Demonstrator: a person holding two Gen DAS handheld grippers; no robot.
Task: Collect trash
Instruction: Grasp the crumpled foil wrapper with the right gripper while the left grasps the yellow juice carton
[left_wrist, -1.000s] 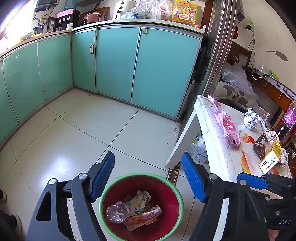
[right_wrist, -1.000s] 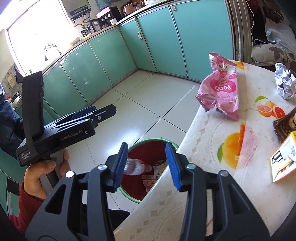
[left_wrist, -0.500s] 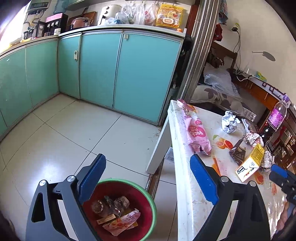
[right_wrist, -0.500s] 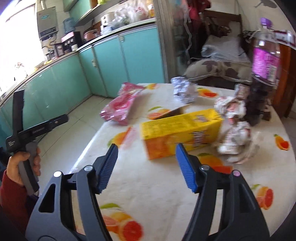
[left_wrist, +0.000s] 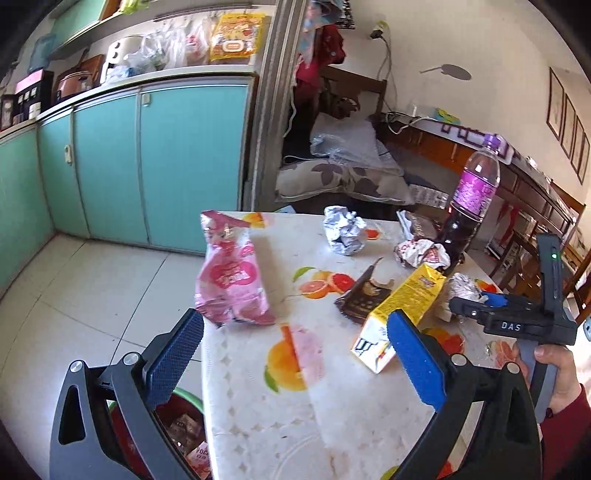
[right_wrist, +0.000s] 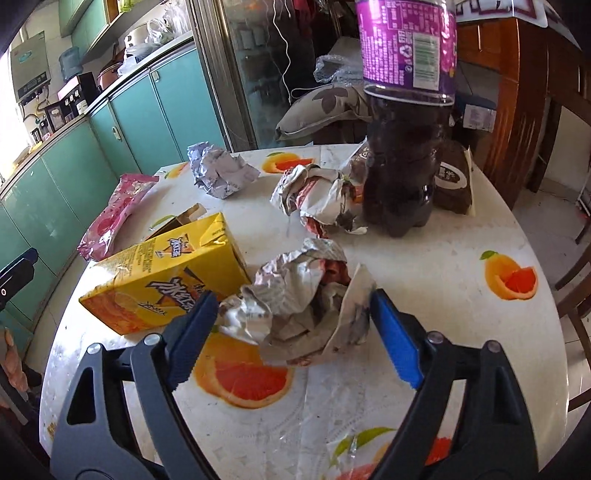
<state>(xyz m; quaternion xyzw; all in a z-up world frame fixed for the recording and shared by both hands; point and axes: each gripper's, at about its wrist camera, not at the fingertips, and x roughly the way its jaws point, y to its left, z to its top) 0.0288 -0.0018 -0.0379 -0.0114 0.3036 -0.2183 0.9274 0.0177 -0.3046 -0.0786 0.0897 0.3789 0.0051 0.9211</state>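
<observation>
Daylight, bright overall, entering from the far left; window area in right wrist view overexposed. Soft shadows on the table (right_wrist: 461, 258). Strong fisheye curvature, dark vignetted corners. Slight softness throughout; cabinets (left_wrist: 110, 166) mildly blurred.

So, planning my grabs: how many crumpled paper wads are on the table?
3: one between the right gripper fingers, one against the bottle, one at the far edge. More may hide behind the bottle.

Home kitchen/dining rm: teal cabinets (left_wrist: 159, 162) w/ appliances (left_wrist: 118, 55) on top, tiled floor (left_wrist: 92, 295), fruit-print table (right_wrist: 424, 266), wood sideboard (left_wrist: 480, 155).
</observation>
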